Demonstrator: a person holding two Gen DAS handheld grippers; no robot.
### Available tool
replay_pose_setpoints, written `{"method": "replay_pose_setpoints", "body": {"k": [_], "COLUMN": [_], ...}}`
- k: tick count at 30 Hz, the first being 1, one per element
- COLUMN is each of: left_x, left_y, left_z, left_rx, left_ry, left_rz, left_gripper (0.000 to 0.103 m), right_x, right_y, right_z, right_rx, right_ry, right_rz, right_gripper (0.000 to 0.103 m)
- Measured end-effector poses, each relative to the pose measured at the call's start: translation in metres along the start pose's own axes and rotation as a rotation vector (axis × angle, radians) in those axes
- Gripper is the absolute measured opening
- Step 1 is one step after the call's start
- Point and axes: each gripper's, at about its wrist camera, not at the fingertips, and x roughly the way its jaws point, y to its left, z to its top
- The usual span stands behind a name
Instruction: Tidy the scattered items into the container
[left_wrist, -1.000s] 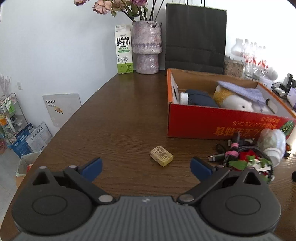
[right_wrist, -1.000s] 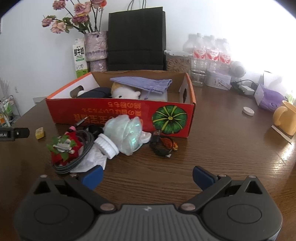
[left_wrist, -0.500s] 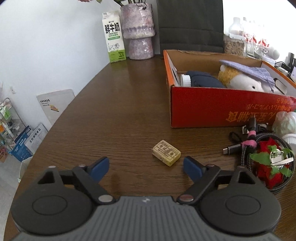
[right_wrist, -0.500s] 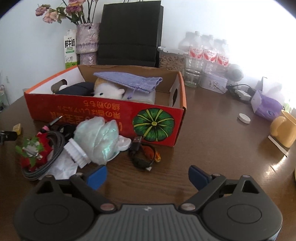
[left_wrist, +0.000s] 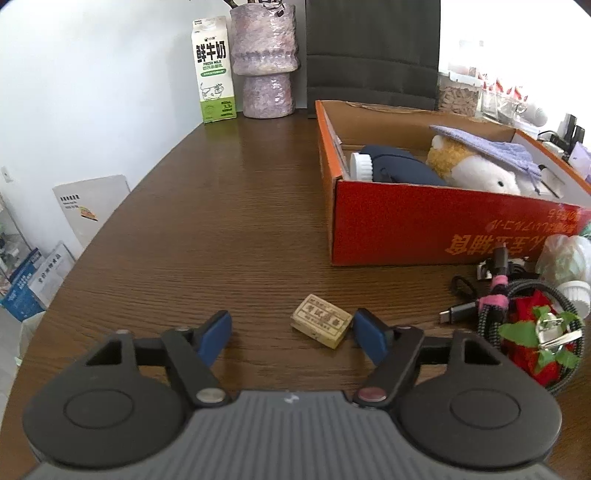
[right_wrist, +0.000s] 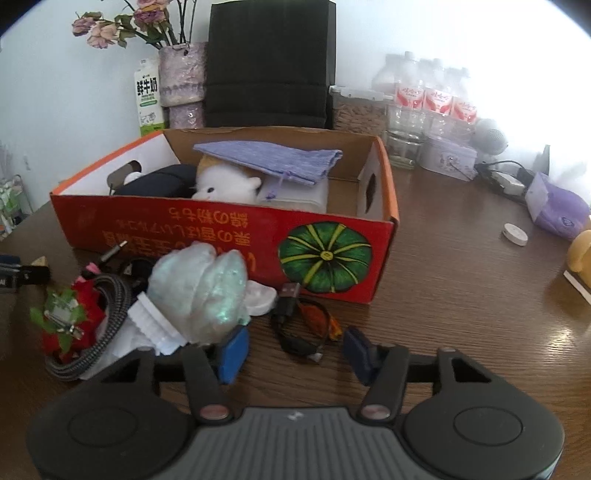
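Observation:
My left gripper (left_wrist: 293, 336) is open low over the table; a small tan block (left_wrist: 320, 325) lies between its fingertips, close to the right finger. The red cardboard box (left_wrist: 436, 229) holds a plush toy, a purple cloth and a dark item. My right gripper (right_wrist: 293, 352) is open around a black and orange cable (right_wrist: 306, 328) in front of the box (right_wrist: 229, 236). Left of it lie a translucent green bag with a white cap (right_wrist: 199, 291), a braided cable (right_wrist: 107, 314) and a red flower clip (right_wrist: 64, 321).
A milk carton (left_wrist: 214, 70), a purple vase (left_wrist: 264, 59) and a black paper bag (left_wrist: 373, 51) stand at the back. Water bottles (right_wrist: 424, 99), a tin, a purple tissue pack (right_wrist: 557, 206), a white disc (right_wrist: 515, 233) and a yellow mug lie at right.
Both grippers moved forward and down. The left one now brackets the tan block. The right one now brackets the black and orange cable, and its jaws have narrowed somewhat.

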Motion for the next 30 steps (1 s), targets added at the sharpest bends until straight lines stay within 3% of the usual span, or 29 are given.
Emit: {"method": "replay_pose_setpoints", "body": {"k": [3, 5, 8, 11, 20, 22, 30], "left_x": [-0.001, -0.002, -0.003, -0.004, -0.006, -0.007, -0.018], "left_y": [0.0, -0.002, -0.006, -0.008, -0.008, -0.008, -0.012], "left_z": [0.0, 0.0, 0.0, 0.0, -0.001, -0.002, -0.003], "left_rx": [-0.005, 0.003, 0.014, 0.02, -0.002, -0.005, -0.003], "left_ry": [-0.001, -0.005, -0.008, -0.011, -0.004, -0.004, -0.019], "left_rz": [-0.027, -0.039, -0.053, -0.046, -0.043, -0.043, -0.046], "left_gripper": [0.059, 0.046, 0.036, 0.036, 0.036, 0.036, 0.036], "right_x": [0.0, -0.001, -0.002, -0.005, -0.017, -0.02, -0.032], "right_y": [0.0, -0.001, -0.001, -0.001, 0.001, 0.001, 0.0], "right_z": [0.001, 0.001, 0.0, 0.0, -0.003, -0.003, -0.006], "right_rx": [0.008, 0.011, 0.007, 0.008, 0.006, 0.009, 0.012], "right_ry": [-0.004, -0.005, -0.007, -0.021, -0.045, -0.049, -0.071], "right_rz": [-0.003, -0.001, -0.003, -0.007, -0.004, -0.002, 0.005], "right_gripper": [0.032, 0.027, 0.025, 0.02, 0.019, 0.006, 0.004]}}
